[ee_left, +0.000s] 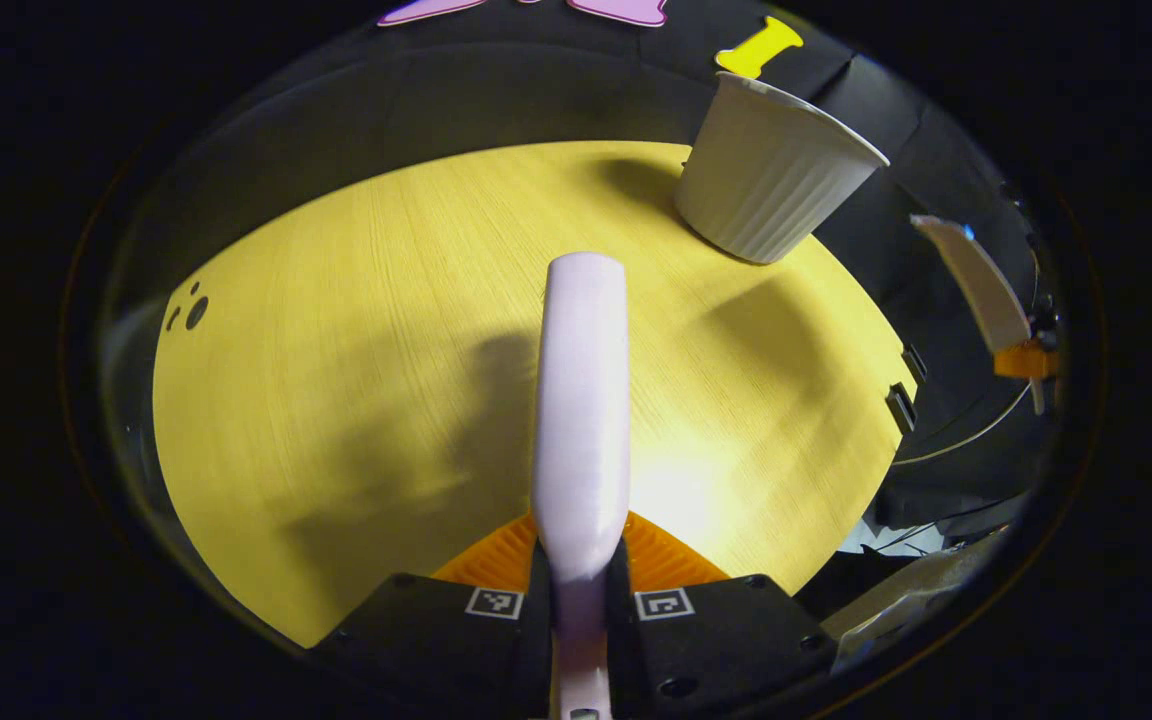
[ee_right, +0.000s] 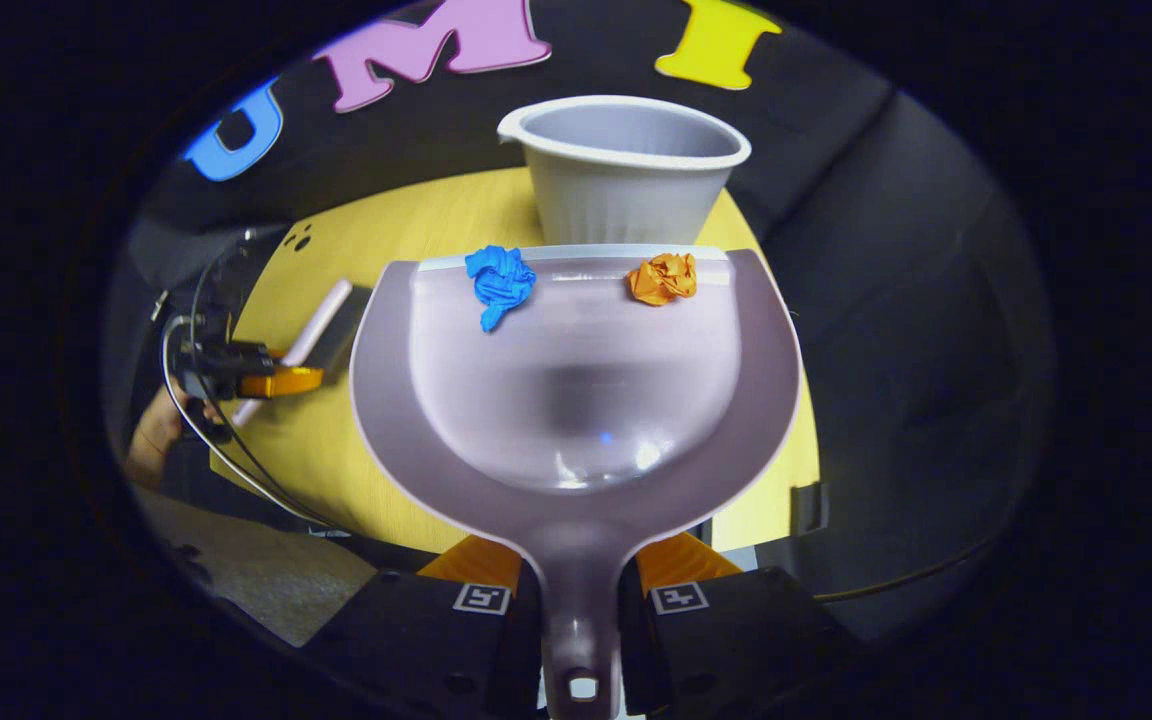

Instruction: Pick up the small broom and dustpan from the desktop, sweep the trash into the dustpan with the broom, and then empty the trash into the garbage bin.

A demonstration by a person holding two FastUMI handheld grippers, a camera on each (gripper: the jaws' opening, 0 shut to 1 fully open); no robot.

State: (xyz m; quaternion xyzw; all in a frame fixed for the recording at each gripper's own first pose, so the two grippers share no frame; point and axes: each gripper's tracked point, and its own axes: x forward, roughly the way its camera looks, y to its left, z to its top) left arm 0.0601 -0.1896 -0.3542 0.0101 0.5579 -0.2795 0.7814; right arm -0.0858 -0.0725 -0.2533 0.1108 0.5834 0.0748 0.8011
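In the left gripper view, my left gripper (ee_left: 581,590) is shut on the pale lilac broom (ee_left: 582,400), which juts forward above the yellow round desktop (ee_left: 336,400). The ribbed white garbage bin (ee_left: 771,175) stands at the table's far right. In the right gripper view, my right gripper (ee_right: 578,590) is shut on the handle of the lilac dustpan (ee_right: 576,400), held above the table. A blue paper ball (ee_right: 499,282) and an orange paper ball (ee_right: 662,278) lie at the pan's front lip, just short of the garbage bin (ee_right: 626,165). The left gripper (ee_right: 266,380) with the broom (ee_right: 311,335) is at the left.
The dustpan (ee_left: 976,285) and the right gripper (ee_left: 1026,360) appear beyond the table's right edge in the left gripper view. A hand (ee_right: 151,435) and cables (ee_right: 206,440) sit at the left in the right gripper view. Small dark holes (ee_left: 191,310) mark the tabletop's left side.
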